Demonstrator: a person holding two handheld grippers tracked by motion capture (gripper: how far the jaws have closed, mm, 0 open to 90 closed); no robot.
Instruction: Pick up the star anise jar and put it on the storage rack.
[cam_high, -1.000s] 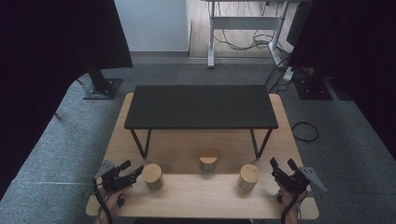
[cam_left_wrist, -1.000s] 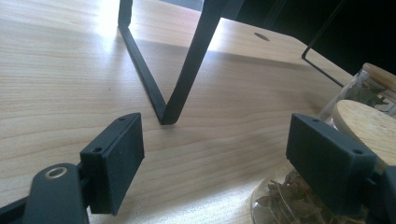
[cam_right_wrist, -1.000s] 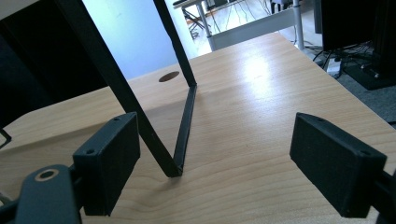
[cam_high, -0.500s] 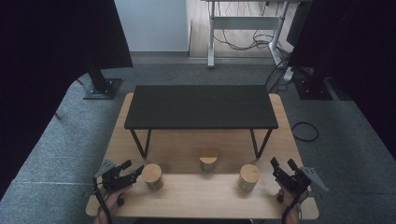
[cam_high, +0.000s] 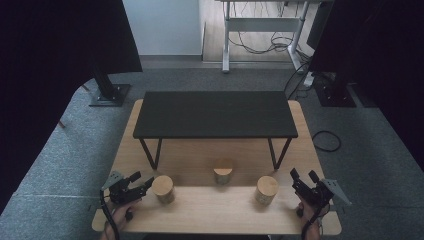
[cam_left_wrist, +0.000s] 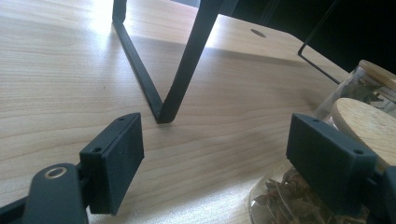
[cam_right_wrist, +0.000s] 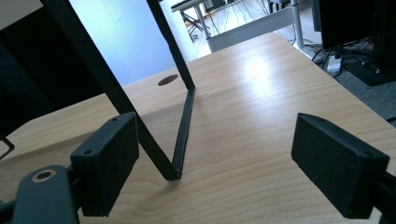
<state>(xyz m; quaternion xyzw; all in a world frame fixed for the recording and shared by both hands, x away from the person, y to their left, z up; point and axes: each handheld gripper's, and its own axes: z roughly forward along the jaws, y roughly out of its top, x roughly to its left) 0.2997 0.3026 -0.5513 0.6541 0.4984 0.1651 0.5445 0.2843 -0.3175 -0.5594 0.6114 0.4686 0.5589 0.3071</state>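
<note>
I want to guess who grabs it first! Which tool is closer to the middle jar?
Right, narrowly. The middle jar sits back between them; the right tool is just past the right jar, the left tool beside the left jar.

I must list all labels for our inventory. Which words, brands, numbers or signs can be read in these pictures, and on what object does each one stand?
None: no readable text.
The three jars with wooden lids carry no label.
The black shelf, the wooden table and the left tongs and right tongs show no print.
</note>
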